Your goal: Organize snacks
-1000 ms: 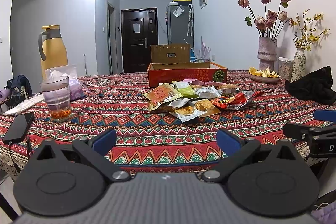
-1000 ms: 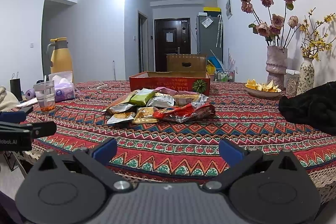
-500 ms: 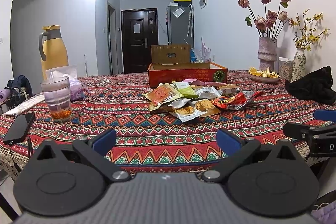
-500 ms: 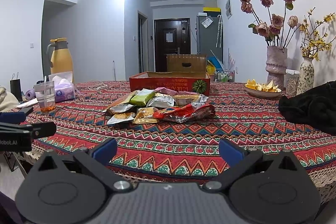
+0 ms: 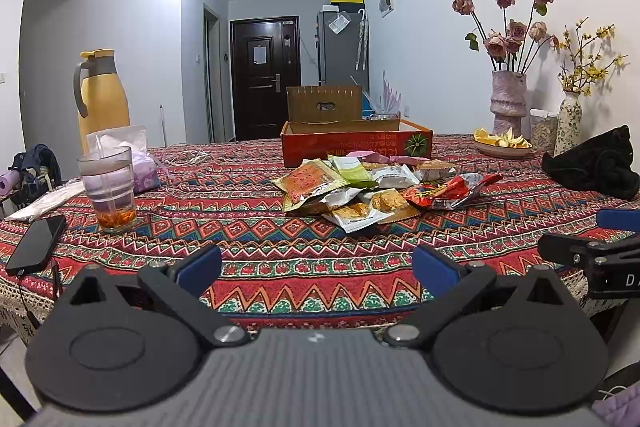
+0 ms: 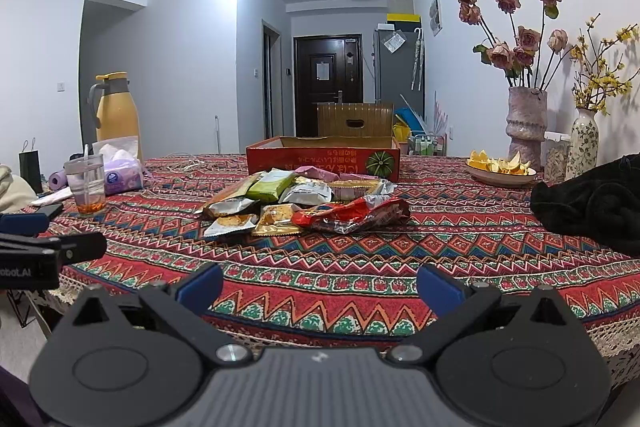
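Surface: we record a table under a patterned red tablecloth (image 5: 248,227), its lace-edged hem just ahead of both sets of jaws.
Room: white walls, a dark door (image 6: 327,83) straight ahead beyond the table, a ceiling light above.
Left gripper (image 5: 316,269): jaws spread wide, nothing between them, held at the table's near edge.
Right gripper (image 6: 318,285): jaws likewise spread wide and empty, at the near edge.
Snacks: the snack pile (image 5: 372,189) lies ahead of the jaws at mid-table, a red packet (image 6: 352,215) on its right side; we see it well apart from both grippers.
Box: an open red cardboard box (image 6: 324,161) stands just behind the pile.
Writing: the box front carries printed characters, which we cannot read; packet labels are too small to read.
Left of jaws: a glass (image 5: 107,189), a phone (image 5: 36,243), a yellow jug (image 5: 103,95).
Right of jaws: a vase of roses (image 6: 526,123), a black cloth (image 6: 592,203).
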The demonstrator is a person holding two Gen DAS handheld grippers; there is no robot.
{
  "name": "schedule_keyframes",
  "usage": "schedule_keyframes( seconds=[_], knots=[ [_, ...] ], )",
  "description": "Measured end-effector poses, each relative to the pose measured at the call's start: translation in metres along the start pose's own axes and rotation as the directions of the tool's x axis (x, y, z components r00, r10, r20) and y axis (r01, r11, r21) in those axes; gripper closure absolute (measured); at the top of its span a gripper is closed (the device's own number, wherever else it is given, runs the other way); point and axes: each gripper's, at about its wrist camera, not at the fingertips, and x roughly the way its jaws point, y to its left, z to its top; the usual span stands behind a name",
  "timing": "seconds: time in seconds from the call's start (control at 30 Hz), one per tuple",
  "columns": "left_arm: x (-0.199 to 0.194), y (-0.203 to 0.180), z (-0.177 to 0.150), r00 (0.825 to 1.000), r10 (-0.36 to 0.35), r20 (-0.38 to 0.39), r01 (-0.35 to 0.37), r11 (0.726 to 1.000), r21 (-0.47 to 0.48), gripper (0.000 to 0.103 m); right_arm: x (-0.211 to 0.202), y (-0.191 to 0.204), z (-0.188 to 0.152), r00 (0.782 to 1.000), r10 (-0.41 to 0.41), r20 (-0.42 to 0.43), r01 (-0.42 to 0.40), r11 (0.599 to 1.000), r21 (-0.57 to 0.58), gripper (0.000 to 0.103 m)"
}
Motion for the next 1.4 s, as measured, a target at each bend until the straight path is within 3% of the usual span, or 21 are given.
schedule_keyframes(
  seconds=[0.87,1.4],
  knots=[
    [0.002,0.000,-0.001,1.000,0.001,-0.007,-0.001,1.000,0.003,0.000,0.003,0.001,0.001,1.000,-0.007,0.000,0.007,1.000,-0.008,0.000],
    [0.038,0.007,0.003,0.997,0.033,-0.071,-0.034,0.999,-0.009,0.000,0.035,-0.001,0.004,1.000,0.014,-0.019,-0.014,1.000,-0.005,0.000]
  ],
)
